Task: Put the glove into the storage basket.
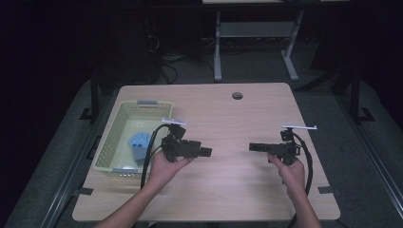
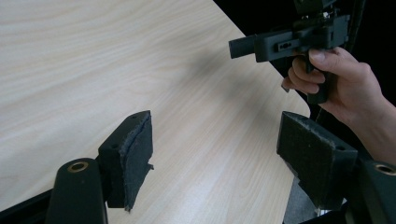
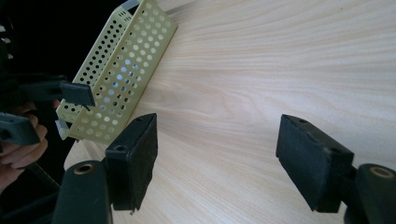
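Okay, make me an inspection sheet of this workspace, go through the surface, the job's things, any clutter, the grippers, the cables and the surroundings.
Surface: light wooden table with a round hole near its far edge; the middle is bare.
Job's things: pale yellow perforated basket at the table's left side, holding a blue object; what it is cannot be told.
Clutter: nothing seen.
Grippers: left gripper and right gripper held above the table, pointing at each other, jaws open and holding nothing.
Cables: a black cable trails from the left gripper, another from the right.
Surroundings: dark room; a white table frame stands beyond, with cables on the floor.
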Tool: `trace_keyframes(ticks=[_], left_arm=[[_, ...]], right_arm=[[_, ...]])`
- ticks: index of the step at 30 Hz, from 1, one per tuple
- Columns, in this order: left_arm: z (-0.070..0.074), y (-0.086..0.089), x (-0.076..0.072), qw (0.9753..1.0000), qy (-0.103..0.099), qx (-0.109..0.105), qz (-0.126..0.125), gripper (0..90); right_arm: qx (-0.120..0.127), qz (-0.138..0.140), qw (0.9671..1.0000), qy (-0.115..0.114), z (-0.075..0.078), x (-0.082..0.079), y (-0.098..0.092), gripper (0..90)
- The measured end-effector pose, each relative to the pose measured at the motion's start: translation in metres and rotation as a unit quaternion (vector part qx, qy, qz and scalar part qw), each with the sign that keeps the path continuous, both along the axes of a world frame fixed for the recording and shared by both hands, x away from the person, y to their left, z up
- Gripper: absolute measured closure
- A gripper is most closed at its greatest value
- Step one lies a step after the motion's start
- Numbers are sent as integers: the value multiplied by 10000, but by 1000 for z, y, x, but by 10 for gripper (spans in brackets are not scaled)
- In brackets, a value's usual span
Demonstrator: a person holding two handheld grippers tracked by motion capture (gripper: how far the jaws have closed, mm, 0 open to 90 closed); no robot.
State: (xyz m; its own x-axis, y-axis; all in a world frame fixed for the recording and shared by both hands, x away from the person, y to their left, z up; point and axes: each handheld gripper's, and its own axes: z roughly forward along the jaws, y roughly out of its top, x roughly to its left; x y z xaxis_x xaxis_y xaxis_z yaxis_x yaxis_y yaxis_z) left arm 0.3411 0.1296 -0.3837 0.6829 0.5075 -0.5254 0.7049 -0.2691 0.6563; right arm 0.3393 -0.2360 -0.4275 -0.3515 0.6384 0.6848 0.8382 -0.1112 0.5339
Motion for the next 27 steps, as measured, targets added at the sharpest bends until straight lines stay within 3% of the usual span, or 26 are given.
trace_keyframes(ticks=[3, 19, 27], left_arm=[[-9, -4, -4, 10000, 21, -34, -16, 265], [-27, -14, -20, 9998, -52, -120, -148, 261], [-38, -20, -35, 9995, -139, 5, -279, 253]], right_arm=[[-33, 13, 10000, -1, -4, -3, -3, 292], [4, -39, 10000, 68, -17, -19, -19, 282], [-3, -47, 10000, -27, -22, -26, -23, 280]])
